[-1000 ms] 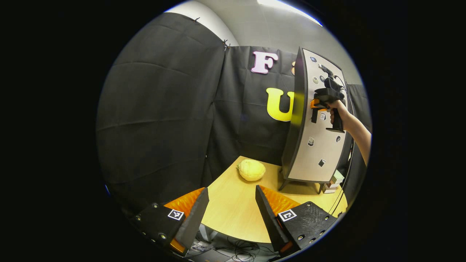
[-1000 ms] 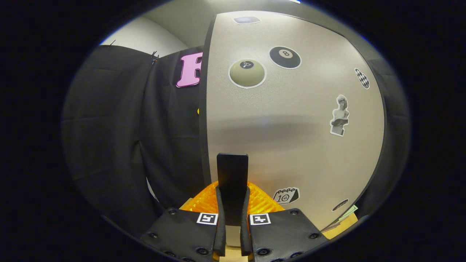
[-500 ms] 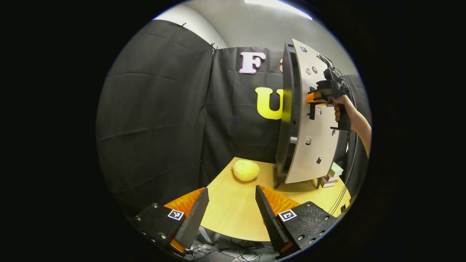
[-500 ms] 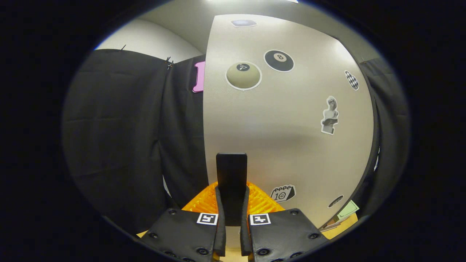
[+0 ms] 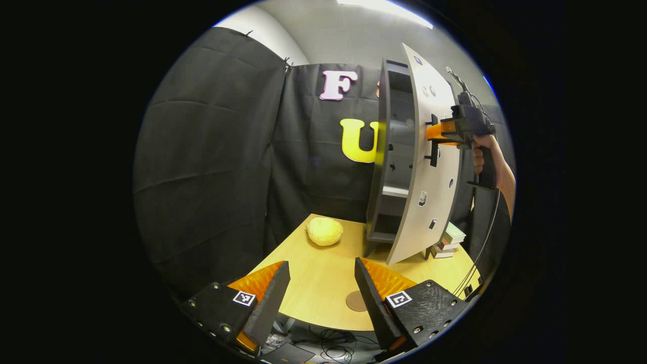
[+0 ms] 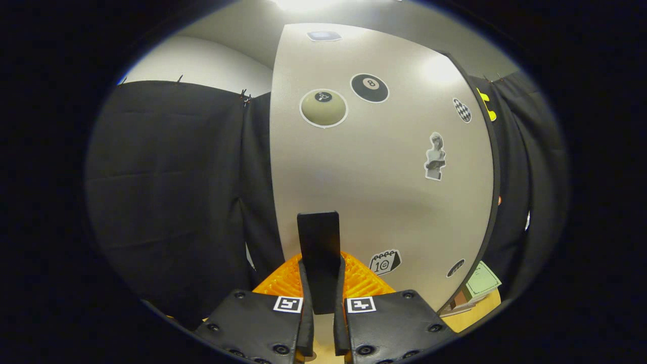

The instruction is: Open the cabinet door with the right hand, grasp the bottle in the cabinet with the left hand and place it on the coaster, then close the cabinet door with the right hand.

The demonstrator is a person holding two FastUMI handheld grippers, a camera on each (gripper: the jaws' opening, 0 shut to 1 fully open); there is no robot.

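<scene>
In the left gripper view a dark cabinet (image 5: 391, 167) stands on the wooden table (image 5: 323, 283), its grey door (image 5: 429, 167) swung partly outward. My right gripper (image 5: 433, 135), held by a hand, is shut on the door's black handle (image 5: 432, 146). The right gripper view has that handle (image 6: 318, 247) clamped between my right gripper (image 6: 319, 283) fingers, with the sticker-covered door (image 6: 384, 167) behind. My left gripper (image 5: 321, 288) hangs open over the table's near edge. A small round brown coaster (image 5: 355, 301) lies by its right finger. Shelves show inside the cabinet; no bottle can be made out.
A yellow lumpy round object (image 5: 324, 231) sits on the table left of the cabinet. A stack of small books (image 5: 447, 240) lies behind the door's lower edge, also visible as books (image 6: 475, 290). Cables hang below the table's front edge.
The door has swung further outward with my right gripper on the handle, exposing the cabinet's shelves. The left gripper view shifted, bringing the coaster into sight.
</scene>
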